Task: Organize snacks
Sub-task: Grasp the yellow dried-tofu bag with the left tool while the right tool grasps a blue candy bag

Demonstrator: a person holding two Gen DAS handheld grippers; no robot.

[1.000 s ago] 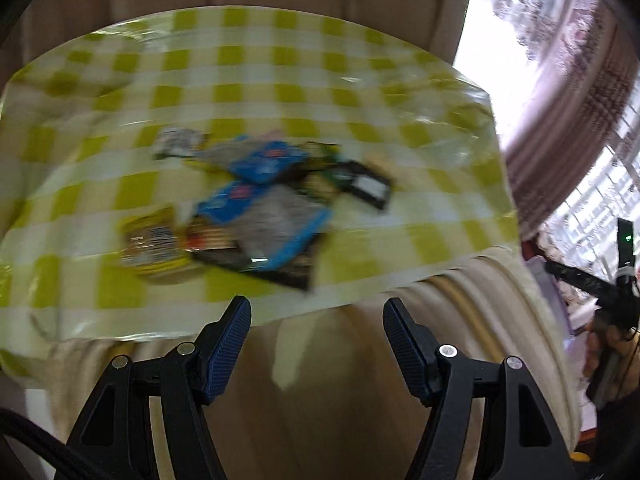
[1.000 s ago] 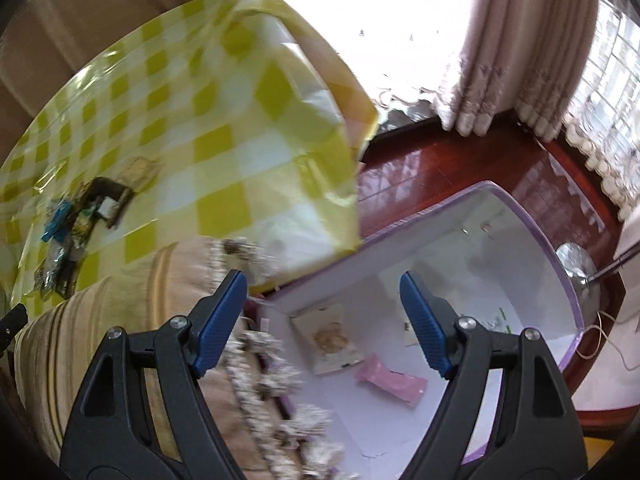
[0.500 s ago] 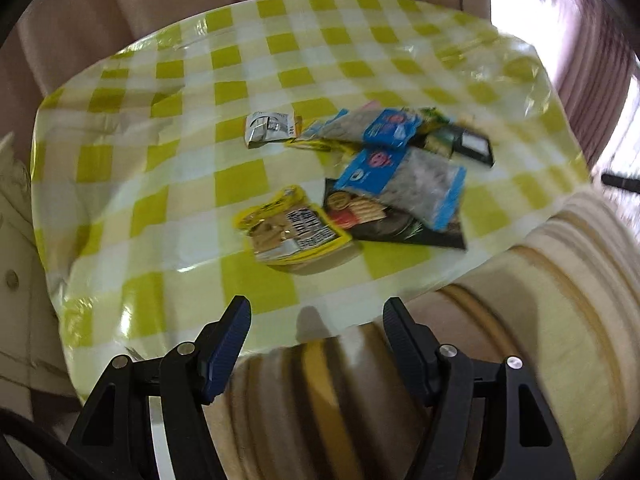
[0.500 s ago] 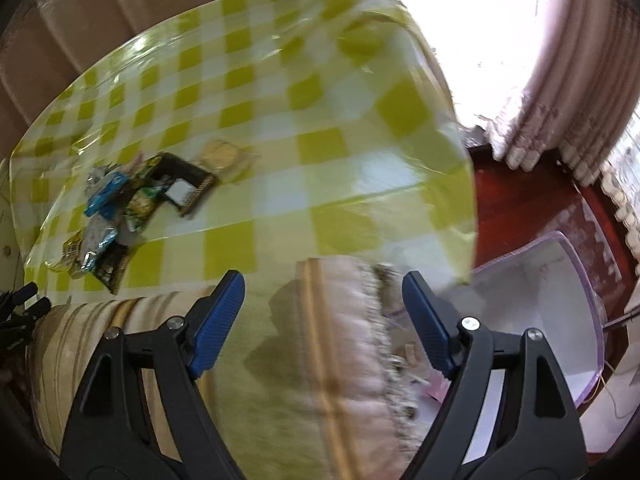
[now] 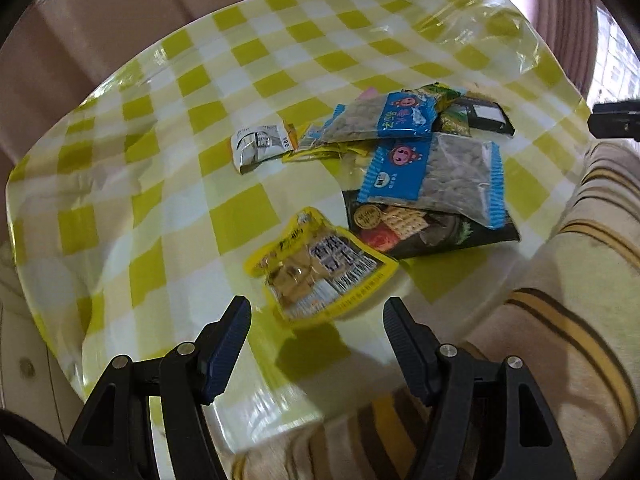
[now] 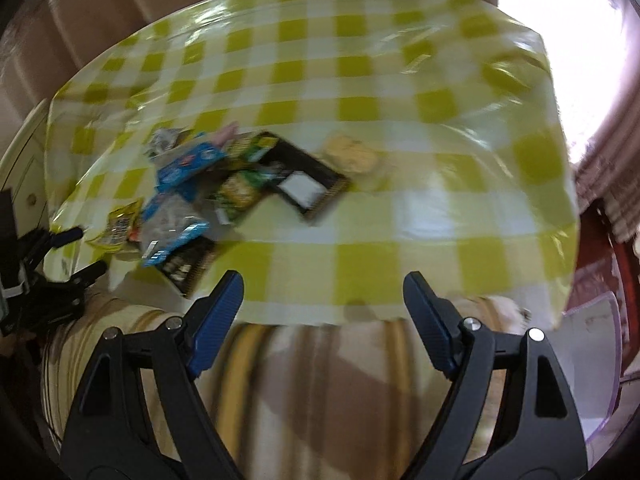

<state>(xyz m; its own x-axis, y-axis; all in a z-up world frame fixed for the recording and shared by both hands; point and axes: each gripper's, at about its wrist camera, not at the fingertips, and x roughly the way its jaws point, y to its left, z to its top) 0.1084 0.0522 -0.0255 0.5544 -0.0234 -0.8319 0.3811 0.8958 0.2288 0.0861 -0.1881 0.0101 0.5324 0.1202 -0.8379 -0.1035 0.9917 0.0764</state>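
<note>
A pile of snack packets lies on a table with a yellow-checked cloth [image 5: 168,184]. Nearest my left gripper [image 5: 316,320] is a yellow packet [image 5: 320,264]; the gripper is open and empty just short of it. Behind lie a blue-and-clear bag [image 5: 436,176], a dark cracker packet [image 5: 420,228], a second blue bag [image 5: 384,118] and a small silver packet [image 5: 260,146]. My right gripper [image 6: 324,292] is open and empty at the table's near edge. In its view the pile [image 6: 188,200] lies left, with a black packet [image 6: 308,184] and a pale round snack [image 6: 352,156].
A striped cushion [image 5: 560,320] borders the table's near side; it also shows in the right wrist view [image 6: 320,380]. A purple-rimmed bin [image 6: 600,360] stands on the floor at the right. Curtains hang at the far right. The left gripper shows at the right view's left edge [image 6: 48,276].
Both grippers have swung towards the table. The left has come closer to the yellow packet. The right has turned away from the bin towards the tabletop. Both stay open.
</note>
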